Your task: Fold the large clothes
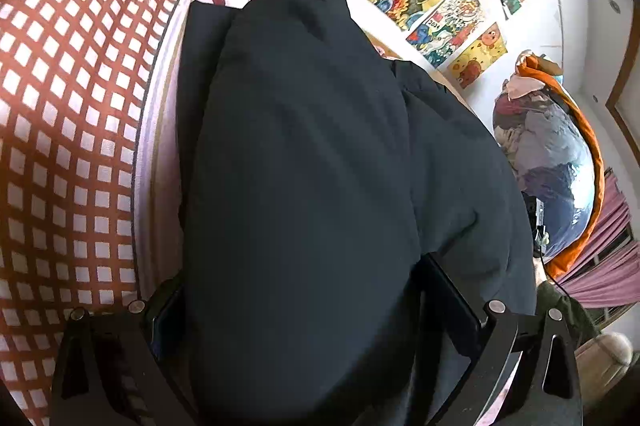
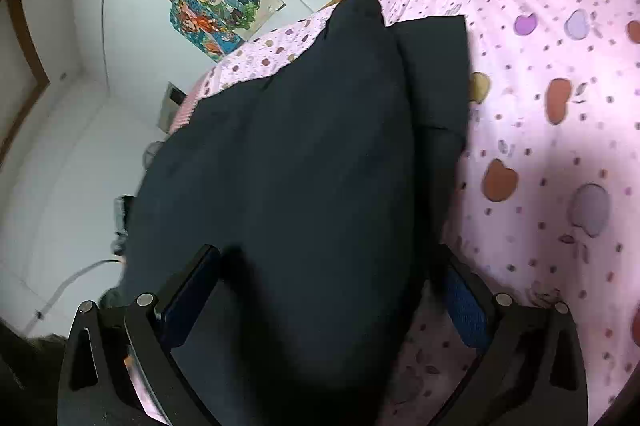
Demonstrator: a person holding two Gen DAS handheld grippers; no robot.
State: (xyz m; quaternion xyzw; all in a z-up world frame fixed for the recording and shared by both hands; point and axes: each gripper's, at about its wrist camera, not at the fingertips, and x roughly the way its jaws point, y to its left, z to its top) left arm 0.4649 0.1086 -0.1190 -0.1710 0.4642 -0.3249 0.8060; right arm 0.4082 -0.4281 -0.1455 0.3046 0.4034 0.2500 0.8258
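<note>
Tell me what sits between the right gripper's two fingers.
A thick fold of the dark garment fills the gap between the right gripper's fingers, shown in the right wrist view.
</note>
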